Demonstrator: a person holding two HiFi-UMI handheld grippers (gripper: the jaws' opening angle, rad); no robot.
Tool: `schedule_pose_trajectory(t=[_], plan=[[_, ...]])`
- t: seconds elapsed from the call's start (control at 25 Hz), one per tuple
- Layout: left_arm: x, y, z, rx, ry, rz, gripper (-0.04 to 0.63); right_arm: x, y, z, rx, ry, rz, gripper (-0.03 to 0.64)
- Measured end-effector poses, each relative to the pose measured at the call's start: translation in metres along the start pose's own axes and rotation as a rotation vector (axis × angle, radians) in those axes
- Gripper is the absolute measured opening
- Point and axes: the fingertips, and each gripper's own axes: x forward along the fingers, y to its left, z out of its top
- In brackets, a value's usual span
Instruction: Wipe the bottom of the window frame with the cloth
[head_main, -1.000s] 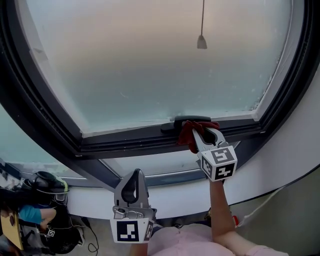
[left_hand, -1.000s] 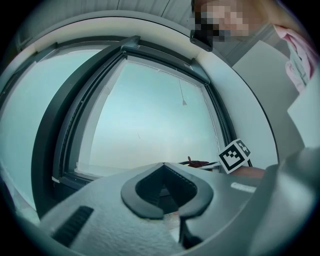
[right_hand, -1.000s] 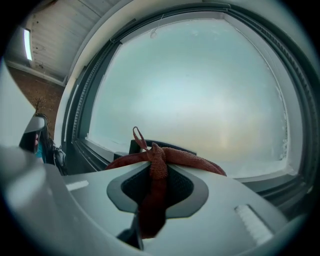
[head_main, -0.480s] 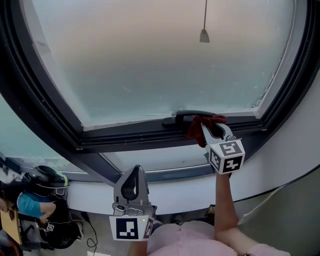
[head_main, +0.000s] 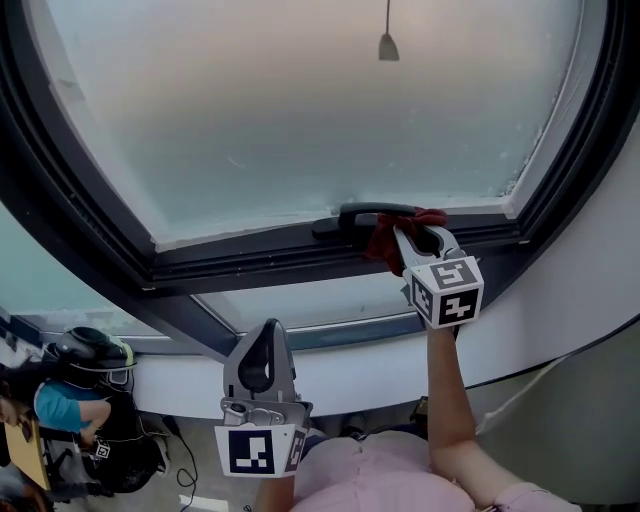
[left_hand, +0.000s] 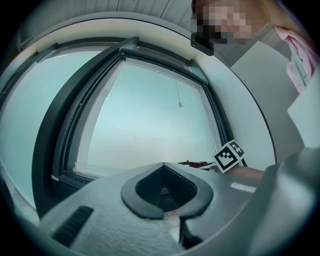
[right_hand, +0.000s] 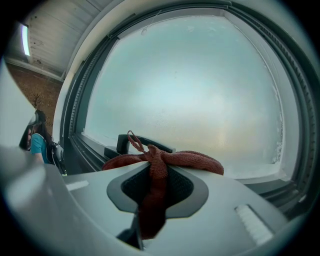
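The left gripper (head_main: 266, 345) hangs low, jaws pressed together on nothing. The right gripper (head_main: 412, 243) pinches a dark red woven cloth (head_main: 385, 238) against the dark window frame's bottom rail (head_main: 250, 263), beside its black handle (head_main: 345, 216).

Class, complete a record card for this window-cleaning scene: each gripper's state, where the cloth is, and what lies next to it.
Right gripper: shut on the red cloth
Left gripper: shut, empty, held low, off the frame
Cloth position: at the bottom window frame
Beside cloth: dark window handle
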Motion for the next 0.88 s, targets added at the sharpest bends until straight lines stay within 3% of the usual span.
schedule_pose_trajectory(t=[0.32,0.6,0.88], plan=[[-0.001,-0.016,-0.004,0.000,0.012,-0.018,-0.006,-0.006,-0.010,-0.003,-0.047,0.007,-0.014,0.080],[0.000,-0.015,-0.007,-0.003,0.016,-0.003,-0.006,-0.018,-0.049,-0.009,0.011,0.004,-0.080,0.080],[0.012,-0.029,-0.008,-0.007,0.013,-0.039,-0.006,-0.022,-0.064,-0.013,0.025,0.003,-0.085,0.080]])
